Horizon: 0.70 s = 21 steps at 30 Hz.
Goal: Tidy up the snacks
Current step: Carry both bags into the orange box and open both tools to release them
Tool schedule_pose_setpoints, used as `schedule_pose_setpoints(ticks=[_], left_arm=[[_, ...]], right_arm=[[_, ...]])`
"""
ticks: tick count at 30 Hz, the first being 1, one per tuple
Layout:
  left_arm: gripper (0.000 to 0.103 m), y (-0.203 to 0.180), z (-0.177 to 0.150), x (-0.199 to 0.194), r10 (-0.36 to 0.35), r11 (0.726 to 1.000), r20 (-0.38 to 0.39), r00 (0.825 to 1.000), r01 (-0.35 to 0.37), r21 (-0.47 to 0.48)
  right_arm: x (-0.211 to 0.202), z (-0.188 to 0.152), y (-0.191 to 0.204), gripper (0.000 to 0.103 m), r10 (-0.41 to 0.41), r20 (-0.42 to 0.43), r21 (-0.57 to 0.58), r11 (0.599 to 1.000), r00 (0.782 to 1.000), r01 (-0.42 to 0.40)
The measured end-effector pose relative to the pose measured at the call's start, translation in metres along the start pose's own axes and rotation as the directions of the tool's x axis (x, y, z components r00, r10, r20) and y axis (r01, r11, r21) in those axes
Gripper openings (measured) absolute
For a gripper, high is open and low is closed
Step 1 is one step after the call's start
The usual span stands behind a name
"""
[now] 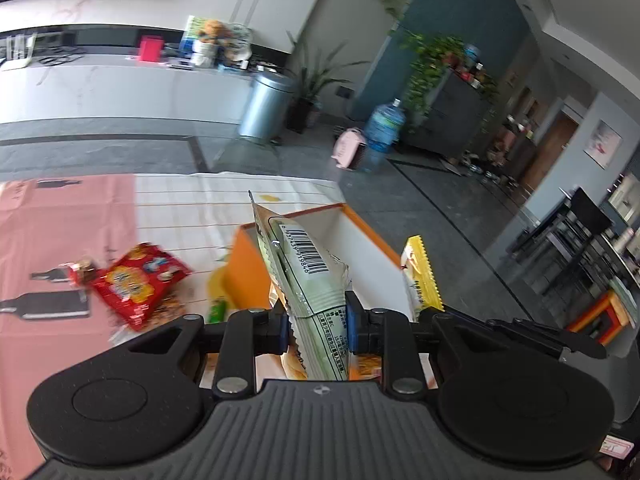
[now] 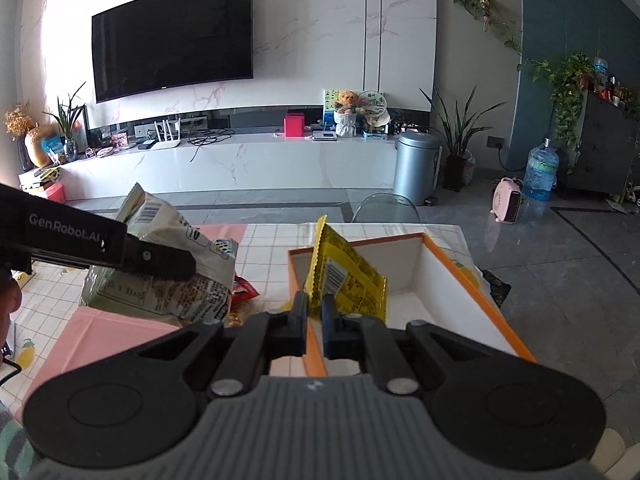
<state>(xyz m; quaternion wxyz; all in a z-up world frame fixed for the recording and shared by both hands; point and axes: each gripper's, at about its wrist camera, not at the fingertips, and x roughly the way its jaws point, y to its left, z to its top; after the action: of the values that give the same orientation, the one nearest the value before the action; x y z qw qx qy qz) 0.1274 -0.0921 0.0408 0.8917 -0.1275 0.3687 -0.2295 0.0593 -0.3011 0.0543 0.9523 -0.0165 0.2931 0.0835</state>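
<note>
Both tools grip snacks above the orange-rimmed white cardboard box [image 2: 424,280]: the left gripper [image 1: 316,320] clamps a pale green crinkled packet [image 1: 308,276], the right gripper [image 2: 316,312] pinches a yellow foil packet [image 2: 348,276], each best lowered well inside the walls before release.

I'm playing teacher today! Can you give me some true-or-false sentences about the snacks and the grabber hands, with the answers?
1. The left gripper holds a pale green packet. True.
2. The right gripper is empty. False: it pinches a yellow packet.
3. The orange box is white inside. True.
4. The red snack bag is inside the box. False: it lies on the tablecloth.
5. The TV is switched on. False: its screen is dark.
</note>
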Motion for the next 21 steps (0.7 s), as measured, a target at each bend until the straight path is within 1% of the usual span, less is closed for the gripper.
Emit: schedule_pose_setpoints(ticks=[5,8,12,17,21], left_arm=[[0.028,-0.030,0.010,0.033,-0.037,0.997,-0.044,0.998,0.040,0.071],[0.028,-0.042,0.016,0.050,-0.043,0.992,-0.066,0.997,0.050,0.115],[0.028,-0.056,0.021,0.072,-0.035,0.983,-0.094,0.995,0.052,0.178],[0.028,-0.066,0.027,0.102,-0.014,0.973,-0.131,0.991,0.043,0.225],[0.028,-0.066,0.025,0.125,0.000,0.967,-0.172,0.985,0.044,0.252]], right_arm=[[0.002,0.007,-0.037,0.002,-0.029,-0.039,-0.028,0.999,0.999,0.028],[0.009,0.008,-0.052,0.002,-0.041,-0.070,-0.056,0.998,0.997,0.038],[0.028,0.009,-0.073,0.002,-0.033,-0.127,-0.071,0.997,0.991,0.024],[0.056,0.008,-0.101,0.002,-0.006,-0.214,-0.038,0.999,0.977,-0.002],[0.082,0.005,-0.112,0.002,0.011,-0.278,-0.033,0.999,0.960,-0.021]])
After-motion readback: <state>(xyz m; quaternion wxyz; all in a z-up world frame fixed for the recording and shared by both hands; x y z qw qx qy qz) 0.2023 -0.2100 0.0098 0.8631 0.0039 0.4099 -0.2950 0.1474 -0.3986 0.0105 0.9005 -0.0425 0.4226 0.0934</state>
